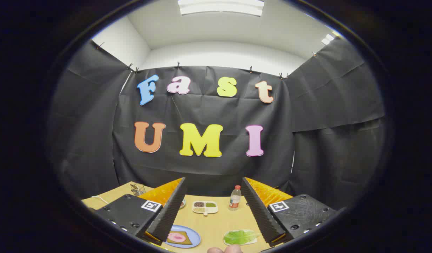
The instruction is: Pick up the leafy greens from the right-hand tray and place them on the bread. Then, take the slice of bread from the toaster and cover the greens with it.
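Tongs (212,218) spread wide, empty, leafy greens (240,237) on tray, bread (178,238) partly hidden

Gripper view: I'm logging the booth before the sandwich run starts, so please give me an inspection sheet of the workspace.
Surface: wooden table, light tan.
Job's things: leafy greens on a white tray, by the right finger; bread with a pink slice on it on a blue plate, by the left finger. Toaster: nothing seen.
Clutter: divided dish and bottle beyond the fingers; glass item at the far left corner.
Grippers: gripper open, fingers wide apart, holding nothing, above the table.
Cables: white cable on the table's left edge.
Surroundings: black cloth walls, ceiling light; fingertips of a hand at the near edge.
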{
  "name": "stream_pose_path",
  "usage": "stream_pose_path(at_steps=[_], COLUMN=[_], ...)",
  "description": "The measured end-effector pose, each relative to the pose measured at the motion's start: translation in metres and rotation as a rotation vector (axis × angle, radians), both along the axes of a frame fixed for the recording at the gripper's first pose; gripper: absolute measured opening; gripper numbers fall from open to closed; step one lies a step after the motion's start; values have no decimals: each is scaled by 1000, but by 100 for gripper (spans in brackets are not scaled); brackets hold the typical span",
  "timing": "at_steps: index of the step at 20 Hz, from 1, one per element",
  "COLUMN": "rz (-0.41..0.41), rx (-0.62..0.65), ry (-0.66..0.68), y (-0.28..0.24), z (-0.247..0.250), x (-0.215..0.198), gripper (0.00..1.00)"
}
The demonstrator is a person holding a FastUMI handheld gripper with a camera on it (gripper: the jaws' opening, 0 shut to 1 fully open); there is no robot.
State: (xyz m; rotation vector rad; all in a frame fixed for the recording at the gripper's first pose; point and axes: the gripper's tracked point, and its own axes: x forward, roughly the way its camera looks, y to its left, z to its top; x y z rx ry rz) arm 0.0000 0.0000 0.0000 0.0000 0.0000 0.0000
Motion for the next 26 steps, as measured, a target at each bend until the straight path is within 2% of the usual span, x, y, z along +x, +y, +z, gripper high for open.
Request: stream_pose_path(at_steps=[16,26], rz=[-26,-57], rx=[0,-2], ry=[16,85], y=[-4,-37], z=[12,-14], x=[3,1], gripper=[95,95])
